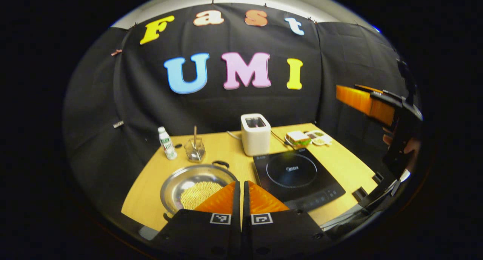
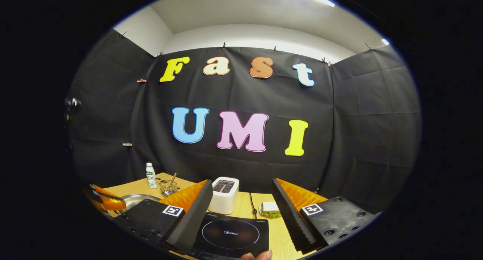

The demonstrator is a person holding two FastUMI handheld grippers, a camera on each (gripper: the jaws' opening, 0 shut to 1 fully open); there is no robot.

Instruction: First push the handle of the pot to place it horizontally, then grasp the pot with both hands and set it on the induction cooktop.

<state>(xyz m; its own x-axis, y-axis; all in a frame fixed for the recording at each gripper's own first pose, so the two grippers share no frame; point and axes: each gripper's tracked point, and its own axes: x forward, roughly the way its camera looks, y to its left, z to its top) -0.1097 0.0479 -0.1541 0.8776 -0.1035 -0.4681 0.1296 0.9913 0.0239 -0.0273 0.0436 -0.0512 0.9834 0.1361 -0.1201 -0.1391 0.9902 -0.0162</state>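
Black cloth walls close in a wooden table (image 1: 226, 154) that carries the pot (image 1: 196, 186), a shallow steel pan with pale yellow contents, at the near left, and the black induction cooktop (image 1: 298, 177) just to its right, the two apart with bare wood between them. One dark loop handle (image 1: 220, 163) shows at the pot's far rim, another at its near rim. Behind stand a white toaster (image 1: 256, 133), a small white bottle (image 1: 166, 143), a glass jar (image 1: 194, 148) with a stick in it, a sandwich (image 1: 298, 138) and a small tray of food (image 1: 320, 137). In the left gripper view the left gripper (image 1: 241, 199) is held above the near edge of the table, pointing over the gap between pot and cooktop; its orange fingers are pressed together with only a thin slit between them, pinching nothing. At the right of that view the right gripper (image 1: 364, 101) hangs high, a hand behind it. In the right gripper view the right gripper (image 2: 241, 211) hovers level over the cooktop (image 2: 230, 233), fingers spread wide and touching nothing, the toaster (image 2: 224, 194) between them farther off; the left gripper (image 2: 107, 199) sits at the far left by the pot's rim (image 2: 139, 197), and a fingertip shows at the bottom edge
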